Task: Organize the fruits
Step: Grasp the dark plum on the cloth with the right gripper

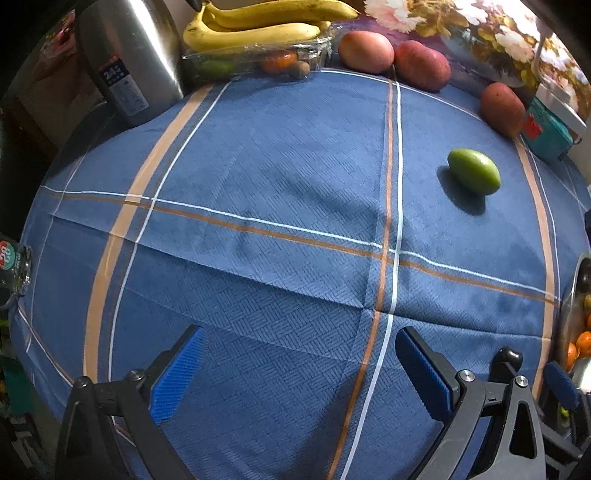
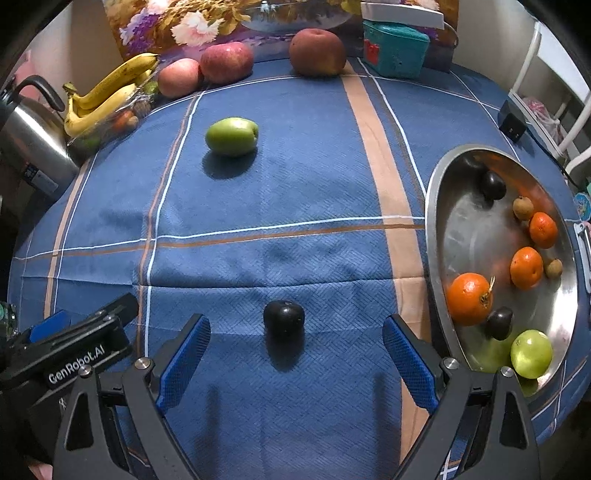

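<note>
A dark plum (image 2: 283, 319) lies on the blue cloth just ahead of my right gripper (image 2: 295, 347), which is open and empty, jaws wide to either side of it. A green fruit (image 2: 232, 136) lies farther out on the cloth; it also shows in the left wrist view (image 1: 474, 171). A steel tray (image 2: 476, 236) at the right holds oranges (image 2: 469, 298), dark plums, small brown fruits and a green apple (image 2: 531, 353). My left gripper (image 1: 299, 354) is open and empty over bare cloth; it shows in the right wrist view at the lower left (image 2: 74, 350).
Bananas (image 1: 255, 26) lie on a clear box of fruit (image 1: 258, 61) at the back left, beside a steel kettle (image 1: 129, 55). Three red apples (image 1: 365, 51) line the back edge. A teal box (image 2: 393, 48) and a floral picture (image 2: 207, 22) stand behind.
</note>
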`<action>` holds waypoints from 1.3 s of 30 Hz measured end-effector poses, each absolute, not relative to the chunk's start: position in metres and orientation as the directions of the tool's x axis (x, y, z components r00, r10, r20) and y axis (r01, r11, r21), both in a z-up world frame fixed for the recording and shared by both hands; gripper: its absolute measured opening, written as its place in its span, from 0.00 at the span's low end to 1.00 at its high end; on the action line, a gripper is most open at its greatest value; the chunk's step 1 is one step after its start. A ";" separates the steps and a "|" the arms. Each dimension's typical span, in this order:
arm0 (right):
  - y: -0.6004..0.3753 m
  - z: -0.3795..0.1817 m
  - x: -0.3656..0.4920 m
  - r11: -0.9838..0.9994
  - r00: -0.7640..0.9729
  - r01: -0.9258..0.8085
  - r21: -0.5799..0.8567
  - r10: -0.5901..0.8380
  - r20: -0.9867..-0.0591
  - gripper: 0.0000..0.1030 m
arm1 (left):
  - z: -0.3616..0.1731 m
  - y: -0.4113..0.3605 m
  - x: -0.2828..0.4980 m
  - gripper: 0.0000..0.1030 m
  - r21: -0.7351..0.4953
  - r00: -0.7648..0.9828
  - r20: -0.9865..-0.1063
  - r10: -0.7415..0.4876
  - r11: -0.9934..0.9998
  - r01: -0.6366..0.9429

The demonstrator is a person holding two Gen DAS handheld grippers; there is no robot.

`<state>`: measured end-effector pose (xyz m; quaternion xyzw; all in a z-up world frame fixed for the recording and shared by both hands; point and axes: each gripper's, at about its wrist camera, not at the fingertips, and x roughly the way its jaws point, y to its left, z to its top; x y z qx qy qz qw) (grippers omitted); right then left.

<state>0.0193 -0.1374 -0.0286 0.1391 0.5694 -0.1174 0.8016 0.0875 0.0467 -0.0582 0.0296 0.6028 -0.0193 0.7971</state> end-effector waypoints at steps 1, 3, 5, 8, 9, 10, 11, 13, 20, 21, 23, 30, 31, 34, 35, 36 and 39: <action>-0.136 -0.029 0.020 0.936 0.325 0.340 0.090 -0.027 -0.945 0.88 | -0.057 0.049 0.088 1.00 0.017 0.274 -0.962 0.000 0.998 0.060; -0.134 -0.030 0.022 0.941 0.325 0.327 0.091 -0.021 -0.946 0.82 | -0.056 0.054 0.090 1.00 0.004 0.275 -0.961 -0.009 0.999 0.049; -0.131 -0.032 0.024 0.945 0.319 0.314 0.089 -0.017 -0.948 0.75 | -0.056 0.058 0.092 1.00 -0.009 0.277 -0.961 -0.020 0.999 0.042; -0.128 -0.035 0.026 0.951 0.313 0.298 0.087 -0.011 -0.950 0.64 | -0.055 0.062 0.093 1.00 -0.027 0.279 -0.959 -0.037 0.999 0.039; -0.128 -0.035 0.027 0.952 0.314 0.294 0.088 -0.009 -0.949 0.62 | -0.054 0.059 0.093 1.00 -0.030 0.280 -0.959 -0.040 0.999 0.039; -0.128 -0.035 0.027 0.952 0.317 0.291 0.089 -0.008 -0.948 0.59 | -0.053 0.060 0.093 1.00 -0.034 0.281 -0.959 -0.044 0.999 0.041; -0.128 -0.034 0.027 0.953 0.318 0.290 0.090 -0.007 -0.948 0.55 | -0.053 0.059 0.093 1.00 -0.036 0.282 -0.958 -0.047 0.998 0.042; -0.128 -0.034 0.028 0.954 0.322 0.285 0.094 -0.003 -0.947 0.45 | -0.052 0.058 0.093 1.00 -0.037 0.283 -0.958 -0.048 0.998 0.045; -0.130 -0.036 0.029 0.955 0.314 0.280 0.101 0.008 -0.950 0.27 | -0.050 0.056 0.092 1.00 -0.045 0.283 -0.958 -0.056 0.998 0.043; -0.130 -0.037 0.029 0.955 0.310 0.279 0.097 0.006 -0.951 0.25 | -0.050 0.056 0.092 1.00 -0.048 0.283 -0.957 -0.058 0.998 0.041; -0.131 -0.036 0.029 0.955 0.311 0.280 0.094 0.002 -0.950 0.24 | -0.049 0.055 0.092 1.00 -0.061 0.283 -0.957 -0.069 0.997 0.037; -0.141 -0.024 0.025 0.940 0.367 0.303 0.154 0.035 -0.930 0.23 | -0.043 0.049 0.096 1.00 -0.117 0.296 -0.947 -0.126 0.992 0.046; -0.143 -0.023 0.024 0.938 0.376 0.307 0.159 0.034 -0.926 0.23 | -0.043 0.047 0.096 0.99 -0.122 0.300 -0.945 -0.131 0.991 0.049; -0.147 -0.021 0.024 0.932 0.395 0.318 0.173 0.035 -0.918 0.23 | -0.039 0.042 0.100 0.99 -0.126 0.312 -0.940 -0.138 0.990 0.058; -0.148 -0.020 0.023 0.931 0.402 0.320 0.176 0.035 -0.915 0.23 | -0.038 0.039 0.102 0.99 -0.134 0.312 -0.939 -0.146 0.989 0.061; -0.150 -0.020 0.023 0.929 0.409 0.324 0.179 0.033 -0.912 0.23 | -0.037 0.037 0.105 0.98 -0.146 0.312 -0.937 -0.158 0.987 0.063; -0.154 -0.018 0.026 0.925 0.430 0.335 0.180 0.020 -0.902 0.23 | -0.034 0.032 0.110 0.97 -0.189 0.323 -0.925 -0.198 0.980 0.061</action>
